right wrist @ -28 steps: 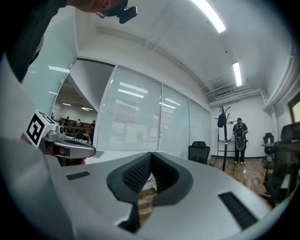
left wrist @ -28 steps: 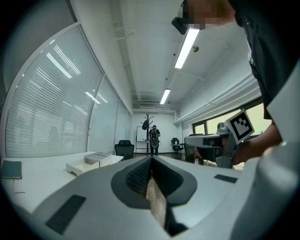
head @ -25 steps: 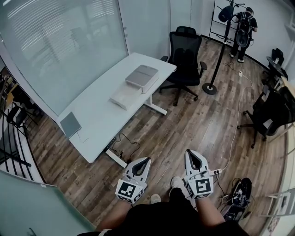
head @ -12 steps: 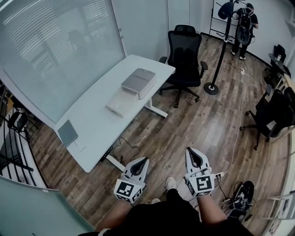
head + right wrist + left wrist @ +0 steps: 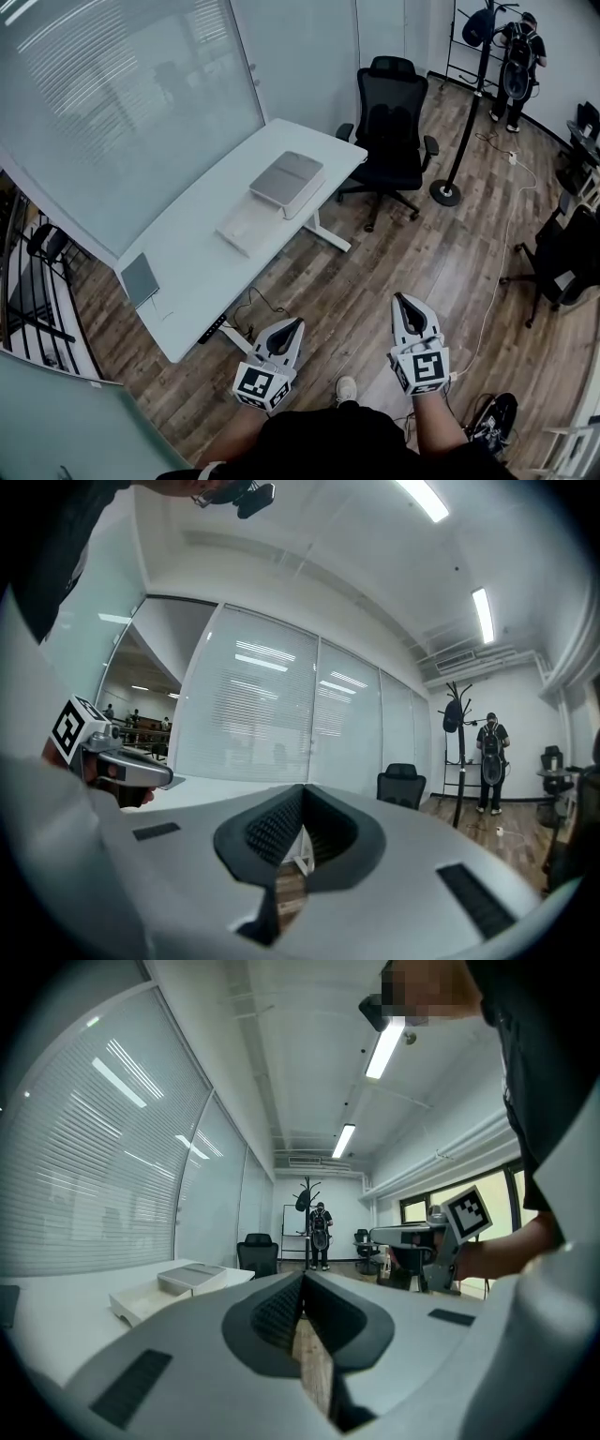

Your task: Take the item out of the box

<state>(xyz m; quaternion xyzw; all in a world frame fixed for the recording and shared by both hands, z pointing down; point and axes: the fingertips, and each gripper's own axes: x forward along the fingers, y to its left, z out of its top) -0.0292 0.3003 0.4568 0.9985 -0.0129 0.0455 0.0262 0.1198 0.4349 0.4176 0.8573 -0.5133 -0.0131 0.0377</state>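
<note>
A flat grey box (image 5: 287,180) lies on the white table (image 5: 202,272), touching a white tray-like piece (image 5: 246,225); in the left gripper view the grey box (image 5: 192,1278) shows far off at the left. My left gripper (image 5: 296,324) and right gripper (image 5: 404,300) are held over the wooden floor, well short of the table. Both are shut and empty. The left gripper (image 5: 303,1279) has its jaws together, as does the right gripper (image 5: 302,791). What is inside the box is hidden.
A grey tablet (image 5: 142,278) lies near the table's front end. A black office chair (image 5: 394,131) and a coat stand (image 5: 466,122) stand behind the table, a person (image 5: 518,61) at the far right. Cables (image 5: 253,309) run under the table; a bag (image 5: 492,417) lies at bottom right.
The whole view has shifted as I walk: both grippers have travelled level over the floor, and the right one now sits further right in the picture. Both stay shut.
</note>
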